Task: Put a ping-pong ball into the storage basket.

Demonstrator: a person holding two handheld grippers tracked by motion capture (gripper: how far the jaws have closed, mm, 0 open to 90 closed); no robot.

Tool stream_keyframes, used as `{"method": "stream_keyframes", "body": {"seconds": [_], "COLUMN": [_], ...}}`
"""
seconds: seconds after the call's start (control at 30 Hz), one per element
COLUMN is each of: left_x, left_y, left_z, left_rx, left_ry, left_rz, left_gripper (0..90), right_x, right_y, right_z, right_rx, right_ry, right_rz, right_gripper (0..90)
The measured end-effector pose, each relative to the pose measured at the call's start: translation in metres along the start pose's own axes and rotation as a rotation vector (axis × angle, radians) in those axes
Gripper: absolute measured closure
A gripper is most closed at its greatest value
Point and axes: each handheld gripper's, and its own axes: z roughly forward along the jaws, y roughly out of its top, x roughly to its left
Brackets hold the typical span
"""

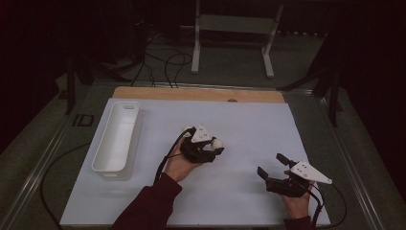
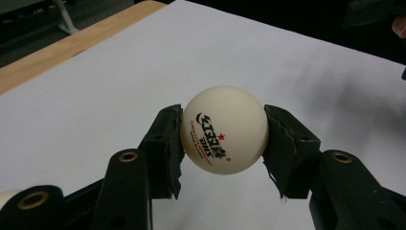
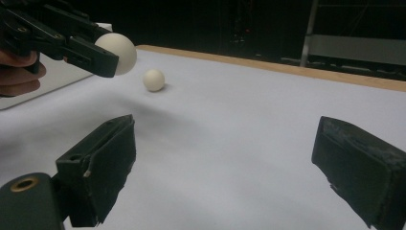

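Above the desk, the left gripper clamps a white ball; at four o'clock, the right gripper gapes empty.

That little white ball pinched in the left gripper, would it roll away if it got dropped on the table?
Probably. The white ball is round and smooth, and the white table sheet looks flat, so it would likely roll. It looks like a table-tennis ball, so likely light and bouncy. The left gripper touches only its two sides, so it might slip.

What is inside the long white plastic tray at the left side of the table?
The long white plastic tray looks empty in the high view: its pale floor shows with nothing on it. The near wall covers a narrow strip of the floor, so something very small there could stay hidden.
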Motion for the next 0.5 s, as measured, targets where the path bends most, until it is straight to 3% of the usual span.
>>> {"method": "stream_keyframes", "body": {"seconds": [0.5], "left_x": [0.0058], "left_y": [0.0000], "left_z": [-0.0082], "left_rx": [-0.017], "left_ry": [0.021], "left_rz": [-0.008], "left_gripper": [50.8], "right_x": [0.0001], "right_y": [0.0001], "right_z": [-0.0001], "right_rx": [-0.001], "right_ry": [0.001], "right_rz": [0.001], "right_gripper": [7.7]}}
